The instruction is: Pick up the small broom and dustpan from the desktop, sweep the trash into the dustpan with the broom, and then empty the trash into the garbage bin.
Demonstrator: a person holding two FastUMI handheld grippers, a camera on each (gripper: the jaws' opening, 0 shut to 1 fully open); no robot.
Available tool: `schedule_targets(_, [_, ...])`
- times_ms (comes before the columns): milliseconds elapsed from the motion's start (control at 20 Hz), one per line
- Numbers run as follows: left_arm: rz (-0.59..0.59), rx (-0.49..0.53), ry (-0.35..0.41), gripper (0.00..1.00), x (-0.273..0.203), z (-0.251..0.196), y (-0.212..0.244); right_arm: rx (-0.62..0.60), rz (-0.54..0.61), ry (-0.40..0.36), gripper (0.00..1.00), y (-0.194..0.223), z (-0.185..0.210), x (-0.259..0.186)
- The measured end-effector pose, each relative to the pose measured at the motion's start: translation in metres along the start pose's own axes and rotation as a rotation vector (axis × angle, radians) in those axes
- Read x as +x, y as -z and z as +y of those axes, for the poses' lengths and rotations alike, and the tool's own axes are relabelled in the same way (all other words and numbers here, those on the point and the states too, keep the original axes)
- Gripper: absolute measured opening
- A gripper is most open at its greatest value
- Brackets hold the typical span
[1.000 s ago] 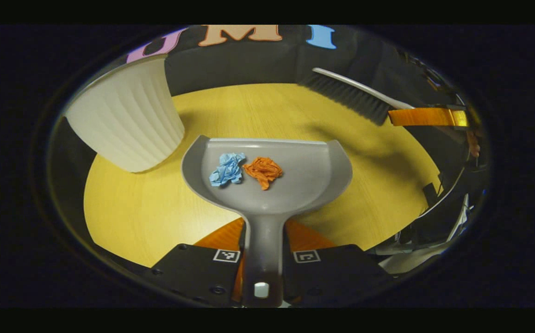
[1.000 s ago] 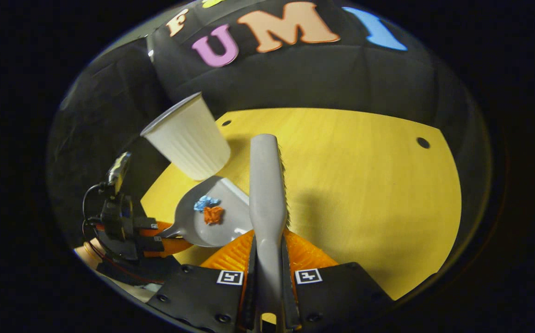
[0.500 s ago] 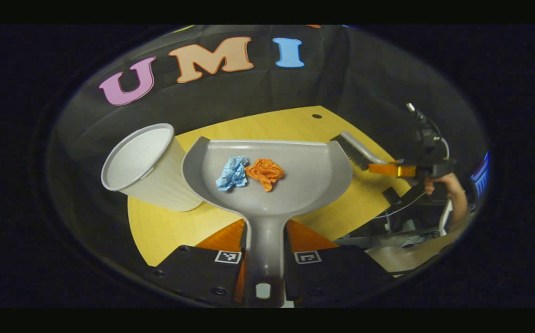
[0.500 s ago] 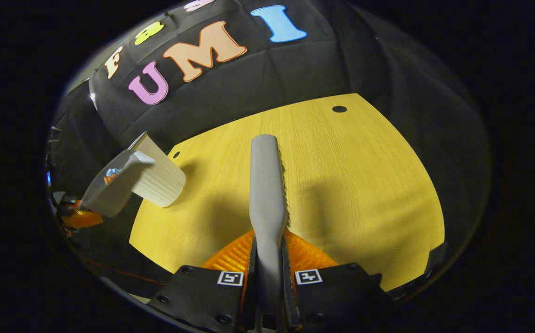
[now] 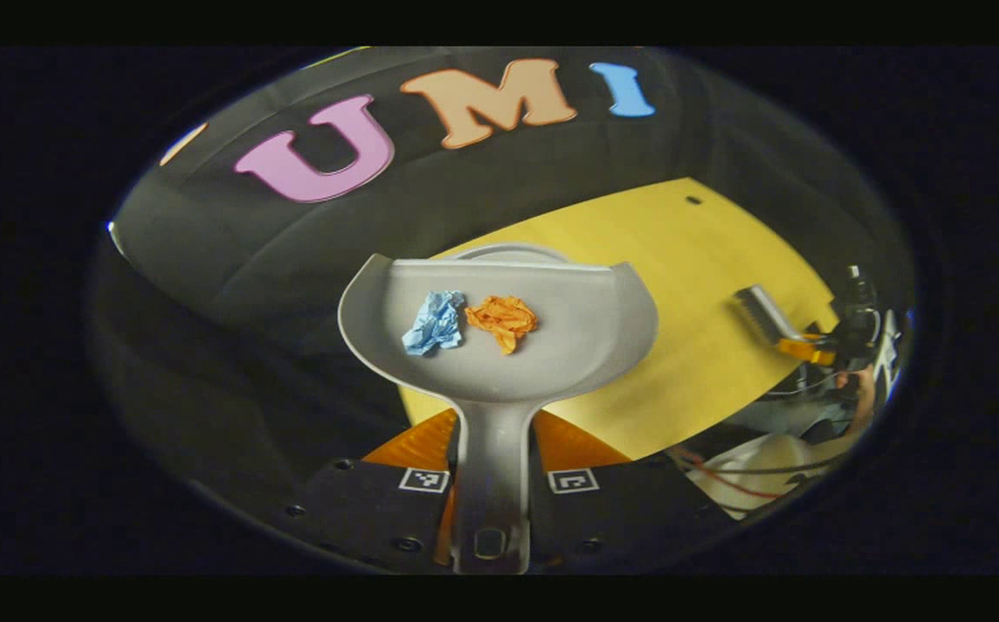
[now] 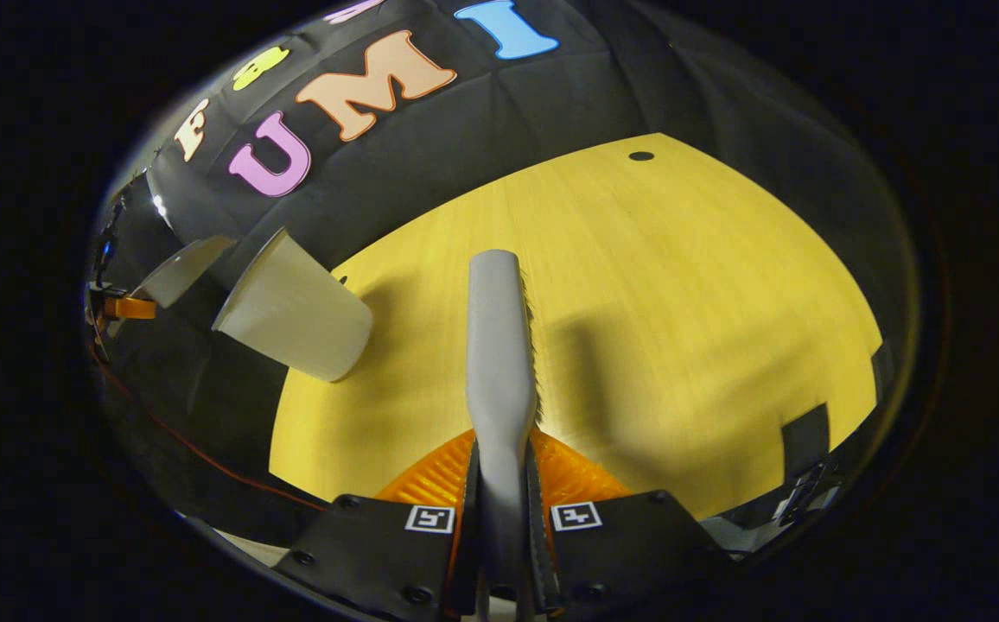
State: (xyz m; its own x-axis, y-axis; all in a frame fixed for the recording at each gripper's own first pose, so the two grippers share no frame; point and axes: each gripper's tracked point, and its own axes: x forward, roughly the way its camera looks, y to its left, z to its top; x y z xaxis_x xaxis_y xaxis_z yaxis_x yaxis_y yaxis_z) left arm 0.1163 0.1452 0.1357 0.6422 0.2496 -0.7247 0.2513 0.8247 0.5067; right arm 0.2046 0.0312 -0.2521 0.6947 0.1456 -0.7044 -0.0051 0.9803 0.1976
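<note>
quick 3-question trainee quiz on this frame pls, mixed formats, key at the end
1. True or false: the dustpan in the left gripper holds no trash.
2. Multiple choice: what is the right gripper shut on? A) the white garbage bin B) the broom handle C) nothing
3. Fill in: the two crumpled scraps in the pan are a blue paper and an ______ paper.

Key
1. False: both scraps lie in the pan.
2. B: both fingers press on the handle.
3. orange
</note>
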Motion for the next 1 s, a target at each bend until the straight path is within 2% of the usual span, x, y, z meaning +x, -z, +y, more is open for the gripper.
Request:
schedule_targets(50, [0.037, 0.018, -0.045, 0.27, 0.002, 0.02, 0.003, -0.007, 0.002, 0.01, 0.26, 0.003, 0.005, 0.006])
schedule_targets(200, [0.138, 0.071, -0.108, 0.27, 0.021, 0.06, 0.002, -0.026, 0.02, 0.024, 0.26, 0.011, 0.015, 0.017])
schedule_targets(400, [0.235, 0.17, -0.117, 0.28, 0.025, 0.066, 0.0, -0.03, 0.025, 0.016, 0.27, 0.009, 0.023, 0.019])
schedule_targets(500, [0.246, 0.193, -0.109, 0.28, 0.032, 0.065, -0.002, -0.029, 0.03, 0.018, 0.26, 0.008, 0.022, 0.019])
schedule_targets(750, [0.234, 0.177, -0.085, 0.28, 0.037, 0.06, 0.0, -0.061, 0.042, 0.027, 0.26, -0.001, 0.024, 0.016])
schedule_targets(1000, [0.156, 0.123, -0.051, 0.28, 0.039, 0.05, 0.0, -0.086, 0.037, 0.032, 0.27, -0.01, 0.028, 0.012])
